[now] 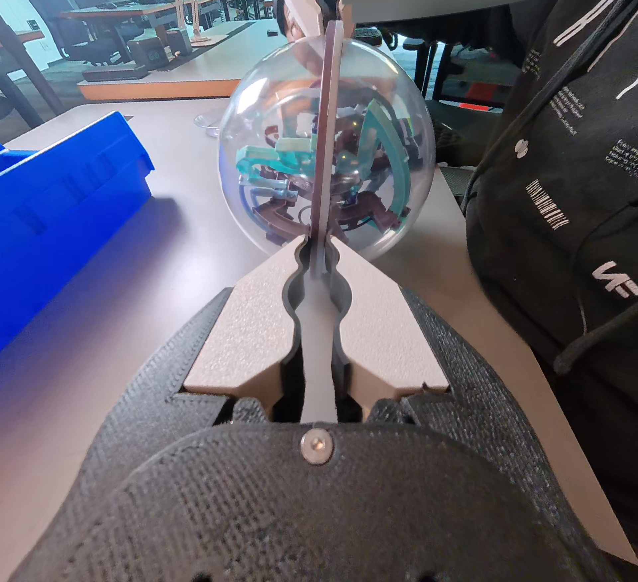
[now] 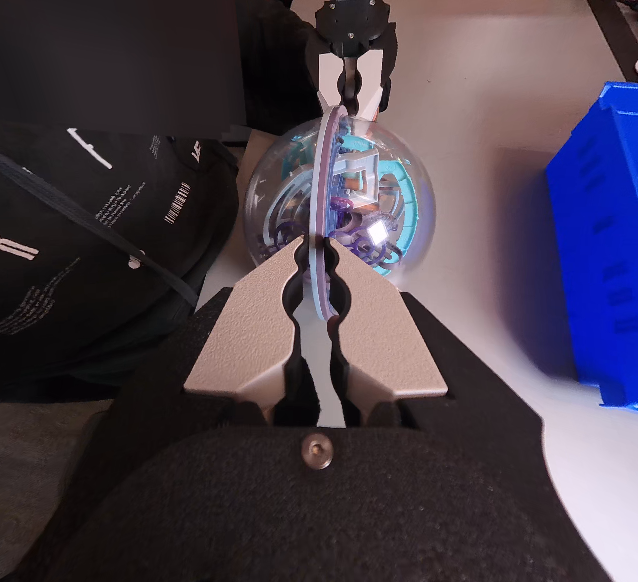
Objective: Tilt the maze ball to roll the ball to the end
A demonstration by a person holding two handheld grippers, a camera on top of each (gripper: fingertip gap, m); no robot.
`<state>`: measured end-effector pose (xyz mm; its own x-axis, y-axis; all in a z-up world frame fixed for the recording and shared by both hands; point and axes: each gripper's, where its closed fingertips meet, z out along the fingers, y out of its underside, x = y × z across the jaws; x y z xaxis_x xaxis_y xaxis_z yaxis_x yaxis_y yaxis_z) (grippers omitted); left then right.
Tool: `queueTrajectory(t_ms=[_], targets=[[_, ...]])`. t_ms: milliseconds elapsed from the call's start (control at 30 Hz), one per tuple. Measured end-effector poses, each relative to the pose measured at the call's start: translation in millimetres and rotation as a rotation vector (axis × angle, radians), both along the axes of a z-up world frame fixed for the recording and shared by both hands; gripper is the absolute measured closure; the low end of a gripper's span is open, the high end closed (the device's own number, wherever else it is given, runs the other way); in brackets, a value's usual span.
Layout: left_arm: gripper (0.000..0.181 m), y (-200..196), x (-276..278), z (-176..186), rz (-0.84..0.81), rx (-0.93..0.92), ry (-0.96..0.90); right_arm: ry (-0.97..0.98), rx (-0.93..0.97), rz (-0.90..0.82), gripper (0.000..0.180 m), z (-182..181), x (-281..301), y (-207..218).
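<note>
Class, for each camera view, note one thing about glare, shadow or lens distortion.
Left wrist view: the blue bin throws a blue-tinged shadow on the table, and straight edges bow towards the frame's sides. Right wrist view: a bright square glare sits on the maze ball.

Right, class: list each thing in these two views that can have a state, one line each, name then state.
Clear plastic maze ball: held above the table, its purple rim ring standing on edge.
Left gripper: shut on the ring's near edge.
Right gripper: shut on the ring's opposite edge.
Blue plastic bin: resting on the table, untouched.
Small ball inside the maze: cannot be made out.
</note>
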<state>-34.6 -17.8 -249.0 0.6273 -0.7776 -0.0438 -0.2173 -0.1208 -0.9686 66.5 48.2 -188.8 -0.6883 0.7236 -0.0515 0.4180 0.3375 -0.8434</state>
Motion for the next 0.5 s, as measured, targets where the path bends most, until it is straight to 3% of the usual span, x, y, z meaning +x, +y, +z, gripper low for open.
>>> queueTrajectory(t_ms=[200, 500], targets=[[0.174, 1.6, 0.3, -3.7, 0.001, -0.025, 0.006, -0.020, 0.046, -0.014, 0.174, 1.2, -0.2, 0.0], [0.174, -2.9, 6.0, 1.2, -0.005, -0.083, -0.056, -0.045, -0.027, -0.025, 0.174, -0.5, 2.9, 3.9]])
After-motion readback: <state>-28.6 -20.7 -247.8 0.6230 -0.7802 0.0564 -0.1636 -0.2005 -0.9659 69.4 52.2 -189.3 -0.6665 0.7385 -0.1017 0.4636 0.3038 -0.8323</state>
